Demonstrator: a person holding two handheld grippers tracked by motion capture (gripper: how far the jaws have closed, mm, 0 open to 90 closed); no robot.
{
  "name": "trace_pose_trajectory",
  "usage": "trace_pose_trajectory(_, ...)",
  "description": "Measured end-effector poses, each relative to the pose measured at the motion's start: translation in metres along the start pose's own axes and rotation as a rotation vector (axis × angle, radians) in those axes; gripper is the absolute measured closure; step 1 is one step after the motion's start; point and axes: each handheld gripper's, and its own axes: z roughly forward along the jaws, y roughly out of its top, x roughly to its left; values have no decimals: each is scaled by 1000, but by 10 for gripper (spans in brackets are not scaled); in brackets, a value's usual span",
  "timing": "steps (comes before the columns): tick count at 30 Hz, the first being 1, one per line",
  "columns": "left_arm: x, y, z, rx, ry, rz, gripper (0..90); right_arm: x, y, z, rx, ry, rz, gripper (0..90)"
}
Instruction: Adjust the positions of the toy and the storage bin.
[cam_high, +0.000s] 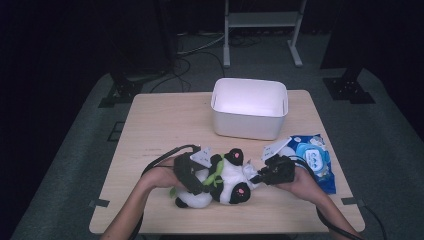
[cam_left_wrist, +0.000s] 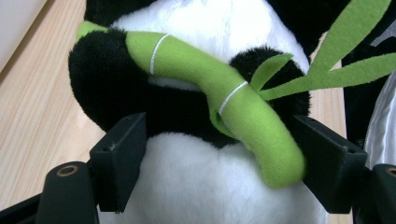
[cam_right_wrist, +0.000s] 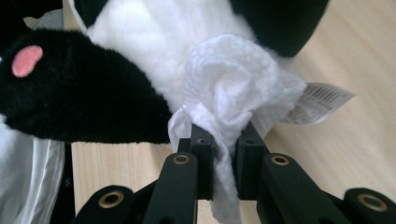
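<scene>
The pale wooden table has plenty of bare board to the left and behind, but the work sits near its front edge, so a hard sideways wipe could, I judge, push the toy toward that edge. The white rectangular plastic bin stands well behind and leaves the hands free. The black-and-white plush panda with a green felt bamboo stalk lies on its back at the front middle of the table, between the two hands. The left gripper has its jaws apart around the panda's middle, pressing the plush on both sides; soft stuffing gives, so the toy may twist or slip out if the wipe drags on it, and the bamboo stalk against one jaw could get caught. The blue soft pack of wet wipes lies just right of the right hand, close enough to be knocked by the forearm. The right gripper is clamped on a crumpled white wet wipe that rests against the panda's white fur; only a thin fold is pinched, so it could pull free.
</scene>
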Motion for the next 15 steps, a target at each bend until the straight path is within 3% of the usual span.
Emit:
trace_pose_trajectory(6, 0, 0, 0, -3, -1, 0, 216, -3, -1, -23, -25, -46, 11, 798)
trace_pose_trajectory(15, -1, 0, 0, -7, 1, -4, 209, -16, -13, -83, -86, -179, 64, 798)
